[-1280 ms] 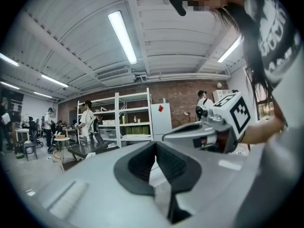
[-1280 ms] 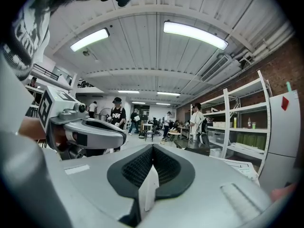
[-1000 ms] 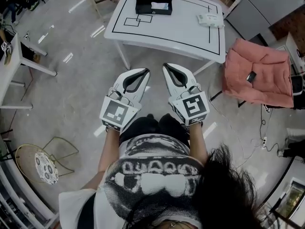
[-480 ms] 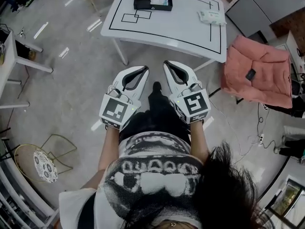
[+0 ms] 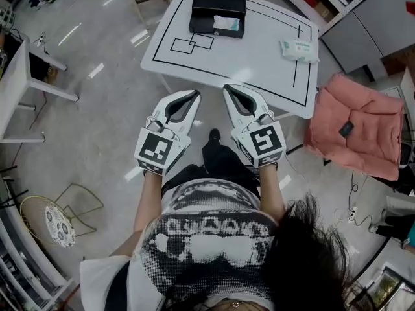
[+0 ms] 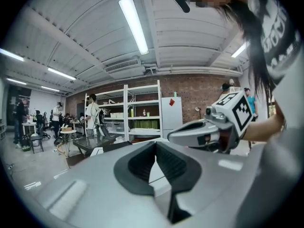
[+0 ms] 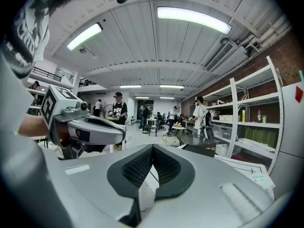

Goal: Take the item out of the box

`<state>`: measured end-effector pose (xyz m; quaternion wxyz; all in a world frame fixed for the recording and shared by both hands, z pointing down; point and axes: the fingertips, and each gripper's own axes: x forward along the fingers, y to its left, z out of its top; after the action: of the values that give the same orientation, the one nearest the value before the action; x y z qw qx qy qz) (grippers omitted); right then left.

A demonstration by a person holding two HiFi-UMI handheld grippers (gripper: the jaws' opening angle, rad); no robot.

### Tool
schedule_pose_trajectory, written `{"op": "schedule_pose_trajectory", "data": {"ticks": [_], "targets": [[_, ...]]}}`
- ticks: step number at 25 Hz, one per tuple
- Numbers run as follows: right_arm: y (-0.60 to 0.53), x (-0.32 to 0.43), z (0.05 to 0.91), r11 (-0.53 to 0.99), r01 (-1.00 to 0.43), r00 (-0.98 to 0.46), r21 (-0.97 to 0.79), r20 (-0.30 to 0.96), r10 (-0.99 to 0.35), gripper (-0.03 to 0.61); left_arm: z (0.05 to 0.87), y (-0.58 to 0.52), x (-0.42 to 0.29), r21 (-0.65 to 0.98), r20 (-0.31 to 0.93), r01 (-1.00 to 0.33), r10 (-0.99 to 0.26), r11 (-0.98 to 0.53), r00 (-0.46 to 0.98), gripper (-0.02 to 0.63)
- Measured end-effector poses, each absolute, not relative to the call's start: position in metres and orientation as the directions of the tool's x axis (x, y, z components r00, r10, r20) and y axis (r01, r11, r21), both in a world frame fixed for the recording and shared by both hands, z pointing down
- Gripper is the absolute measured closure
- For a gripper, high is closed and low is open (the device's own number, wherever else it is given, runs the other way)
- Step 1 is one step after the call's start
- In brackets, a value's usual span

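Our left gripper (image 5: pixel 194 96) and right gripper (image 5: pixel 229 90) are closed, empty; the box (image 5: pixel 218 5) lies well off at twelve o'clock, right slightly nearer.

Item inspected: one white rectangular surface (image 5: pixel 246 63), standing on a glossy grey floor (image 5: pixel 97 122) that reflects the ceiling lights.

Markings: a black border line runs just inside the edges. Two overlapping outlined rectangles (image 5: pixel 192 43) sit toward the far left corner.

Contents: a black box (image 5: pixel 217 5) rests at the far edge, just beyond those rectangles, and is open at the top. A flat white packet (image 5: pixel 299 49) with green print lies near the right edge, across the border line and well apart from the box.
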<state>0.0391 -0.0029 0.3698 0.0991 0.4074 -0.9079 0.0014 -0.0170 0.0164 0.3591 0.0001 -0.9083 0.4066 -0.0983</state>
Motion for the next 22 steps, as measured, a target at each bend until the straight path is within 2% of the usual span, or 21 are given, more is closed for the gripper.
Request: {"op": "schedule_pose_trajectory", "data": {"ticks": [11,22], "targets": [[-0.112,0.088,0.37,0.686,-0.726,-0.673,0.044,0.161,-0.722,0.594,0.349,-0.088,0.035,-0.13,0.196,-0.75,-0.758,-0.648,0.621,0.614],[-0.161,0.099,0.395,0.715,-0.7,-0.703,-0.012,0.193,-0.685,0.594,0.369,-0.136,0.05,-0.111,0.249,-0.773,-0.77,-0.625,0.587,0.614]]}}
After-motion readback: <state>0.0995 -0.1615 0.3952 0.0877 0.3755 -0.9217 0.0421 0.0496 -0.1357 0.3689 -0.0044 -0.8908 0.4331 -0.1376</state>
